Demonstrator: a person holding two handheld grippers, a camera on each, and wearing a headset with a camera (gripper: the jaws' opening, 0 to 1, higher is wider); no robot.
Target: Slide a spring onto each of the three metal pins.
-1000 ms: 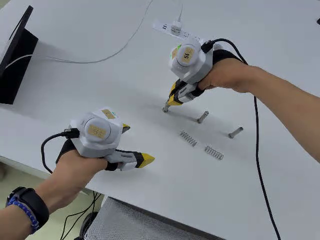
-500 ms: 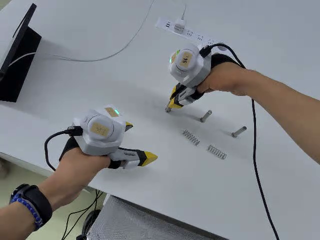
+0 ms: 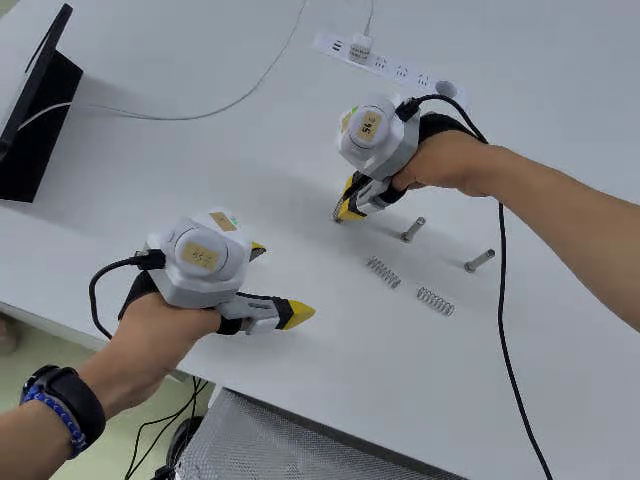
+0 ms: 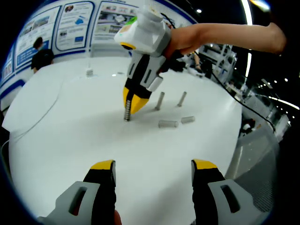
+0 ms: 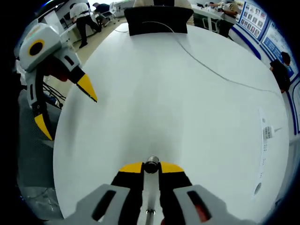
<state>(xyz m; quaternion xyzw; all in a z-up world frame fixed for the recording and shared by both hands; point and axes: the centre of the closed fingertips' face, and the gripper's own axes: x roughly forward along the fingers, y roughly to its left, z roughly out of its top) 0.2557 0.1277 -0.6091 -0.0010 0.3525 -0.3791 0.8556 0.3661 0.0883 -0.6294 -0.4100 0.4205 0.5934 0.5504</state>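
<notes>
Three short metal pins stand on the white table. My right gripper (image 3: 345, 211) is over the left pin, shut on a spring (image 4: 127, 113) that sits around that pin; from above, the pin's top (image 5: 151, 166) shows between the yellow fingertips. The middle pin (image 3: 411, 229) and the right pin (image 3: 478, 261) stand bare. Two loose springs (image 3: 382, 271) (image 3: 434, 301) lie flat in front of them. My left gripper (image 4: 153, 166) is open and holds nothing, low near the table's front edge (image 3: 290, 315), well left of the pins.
A white power strip (image 3: 385, 62) and a thin cable (image 3: 230, 103) lie at the back of the table. A black box (image 3: 35, 110) stands at the far left edge. The right gripper's black cord (image 3: 505, 300) trails across the table on the right.
The camera has shifted slightly. My right gripper stays at the left pin with the spring. My left gripper has hardly moved.
</notes>
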